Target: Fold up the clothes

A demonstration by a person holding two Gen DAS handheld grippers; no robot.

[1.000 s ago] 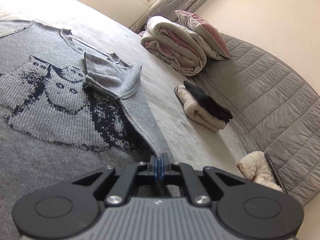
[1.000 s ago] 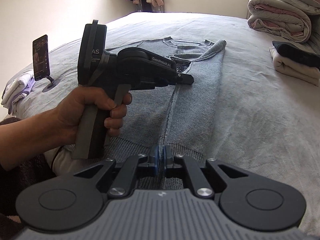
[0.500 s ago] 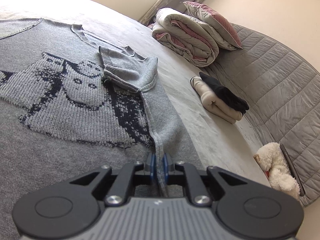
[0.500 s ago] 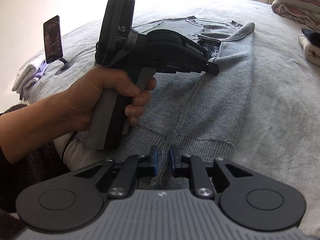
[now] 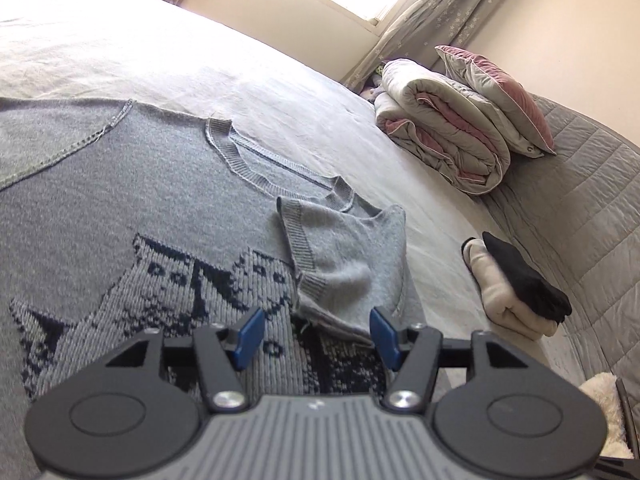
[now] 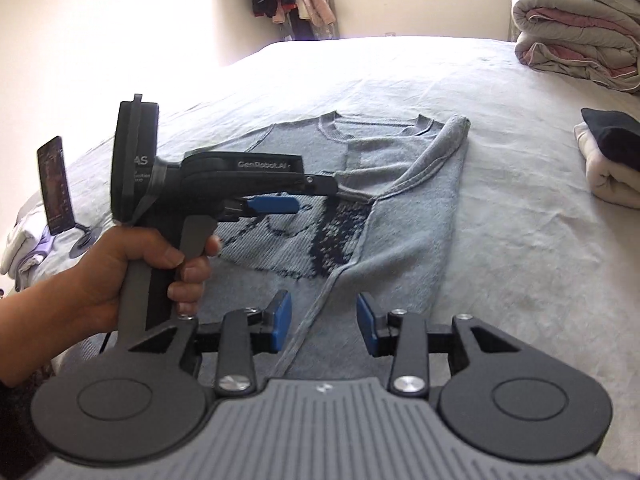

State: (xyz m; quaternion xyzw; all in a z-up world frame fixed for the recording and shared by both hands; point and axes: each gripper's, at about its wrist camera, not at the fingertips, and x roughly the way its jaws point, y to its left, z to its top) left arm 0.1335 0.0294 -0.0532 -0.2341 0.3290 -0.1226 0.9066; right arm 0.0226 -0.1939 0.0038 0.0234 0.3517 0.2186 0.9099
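Grey sweater [image 6: 404, 216] lies flat on the bed [image 6: 520, 240], one side folded over its cat pattern. Left gripper [image 5: 316, 334], gripped in a hand [image 6: 132, 276] by its upright handle, points level across the sweater; its jaws have just been opening and stand apart, nothing between them. Right gripper [image 6: 324, 322] tilts down above the sweater's near hem, its jaws likewise just opened, clear of the fold edge below.

The sweater [image 5: 120, 200] runs off the left edge; the phone [image 6: 56, 184] screen is too blurred to read.
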